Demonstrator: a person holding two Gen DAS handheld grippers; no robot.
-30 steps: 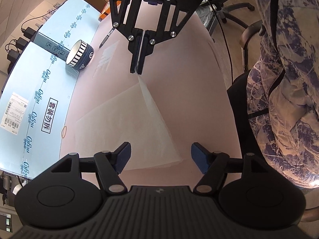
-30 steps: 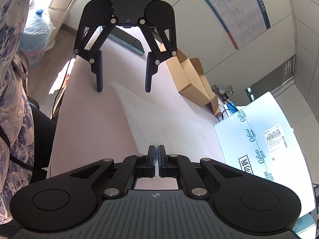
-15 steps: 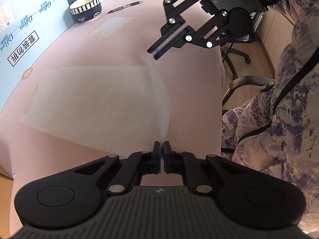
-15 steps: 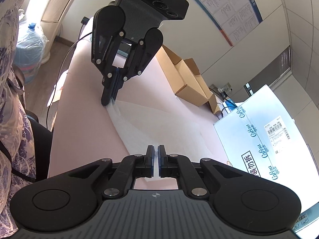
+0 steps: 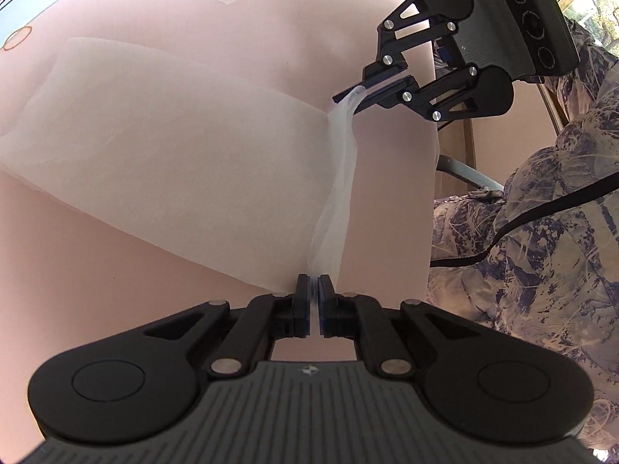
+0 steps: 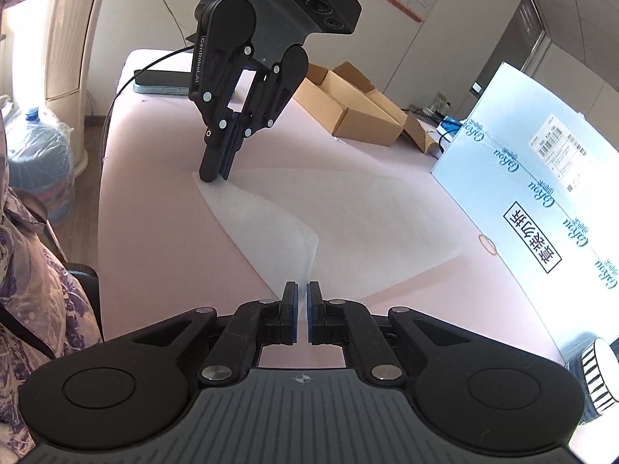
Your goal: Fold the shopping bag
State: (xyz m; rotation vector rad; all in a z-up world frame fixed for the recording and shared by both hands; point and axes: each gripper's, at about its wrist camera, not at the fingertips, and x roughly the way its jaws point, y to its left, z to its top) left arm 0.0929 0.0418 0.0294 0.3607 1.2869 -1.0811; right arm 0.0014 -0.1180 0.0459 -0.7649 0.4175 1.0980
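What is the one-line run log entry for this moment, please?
left gripper: shut on shopping bag corner | right gripper: shut on other corner | near edge lifted | rest flat on table

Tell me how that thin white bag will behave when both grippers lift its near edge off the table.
Likely floppy: the bag sags into a bunched strip between the left gripper and right gripper. Probably very light, since it looks translucent. It may slide on the smooth pink table.
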